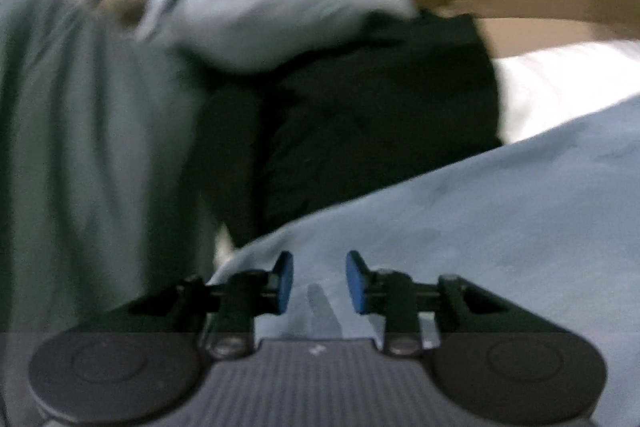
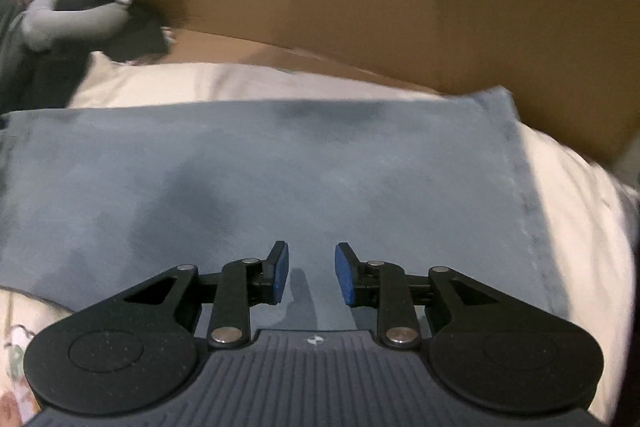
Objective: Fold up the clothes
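1. Nearest to me, the left gripper (image 1: 319,281) is hanging over the near edge of a flat, pale blue cloth garment (image 1: 480,227); its two blue pads (image 1: 285,277) are standing apart with only bare fabric showing in the gap, nothing pinched.

2. The right gripper (image 2: 311,273) is pointing down at the same pale blue cloth garment (image 2: 280,167), and its blue pads (image 2: 280,273) are likewise spread with nothing between them.

3. The garment is lying spread out and smooth on a cream-white bedsheet (image 2: 580,227), with a stitched hem running along its right side in the right wrist view.

4. Just beyond the garment on the left, a dark, nearly black piece of clothing (image 1: 360,115) is lying crumpled, touching the blue edge in the left wrist view.

5. Farther left, a grey-green drape of fabric (image 1: 80,147) is filling the frame, too blurred to tell more.

6. Above the black piece, a pale grey bundle of cloth (image 1: 260,15) is resting, also smeared by blur.

7. At the far side, a large brown cardboard box (image 2: 400,7) is standing along the bed, its wall reaching across most of the right wrist view.

8. In the far left corner a grey sleeve-like shape (image 2: 72,19) is lying beside the box.
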`<state>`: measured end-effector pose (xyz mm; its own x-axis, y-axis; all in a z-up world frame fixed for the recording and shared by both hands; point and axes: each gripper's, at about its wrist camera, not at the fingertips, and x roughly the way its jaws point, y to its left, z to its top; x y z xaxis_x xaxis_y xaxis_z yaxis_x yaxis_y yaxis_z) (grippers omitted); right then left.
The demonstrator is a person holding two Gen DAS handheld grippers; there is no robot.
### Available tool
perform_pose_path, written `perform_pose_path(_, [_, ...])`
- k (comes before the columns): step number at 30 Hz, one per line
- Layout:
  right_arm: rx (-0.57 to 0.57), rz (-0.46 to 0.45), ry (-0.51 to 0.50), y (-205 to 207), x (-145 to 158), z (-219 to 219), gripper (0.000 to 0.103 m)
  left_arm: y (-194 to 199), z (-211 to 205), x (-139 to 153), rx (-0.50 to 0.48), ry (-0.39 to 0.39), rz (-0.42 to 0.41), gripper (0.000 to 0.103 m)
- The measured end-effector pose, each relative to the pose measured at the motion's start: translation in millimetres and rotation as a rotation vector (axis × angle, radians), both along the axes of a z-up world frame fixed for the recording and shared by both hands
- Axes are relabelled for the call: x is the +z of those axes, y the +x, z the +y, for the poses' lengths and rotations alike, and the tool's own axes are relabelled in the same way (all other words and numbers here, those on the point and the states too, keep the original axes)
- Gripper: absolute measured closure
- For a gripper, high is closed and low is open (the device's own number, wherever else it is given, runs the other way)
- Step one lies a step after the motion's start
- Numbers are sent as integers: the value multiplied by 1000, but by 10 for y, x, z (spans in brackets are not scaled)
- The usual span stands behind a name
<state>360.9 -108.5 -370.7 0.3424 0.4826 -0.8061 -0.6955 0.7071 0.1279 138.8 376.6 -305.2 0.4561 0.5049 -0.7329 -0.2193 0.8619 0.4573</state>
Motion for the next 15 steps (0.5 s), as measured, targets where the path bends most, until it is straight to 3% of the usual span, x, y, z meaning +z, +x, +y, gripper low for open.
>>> perform_pose_path(7, [-90,-32,-63,-50,-79,-295,69,-367,435,166,220,42,-56,71])
perform_pose_path(15, [-157,13,-62,44,-232,-461,66,-486,881,51,298,-50,-23,85])
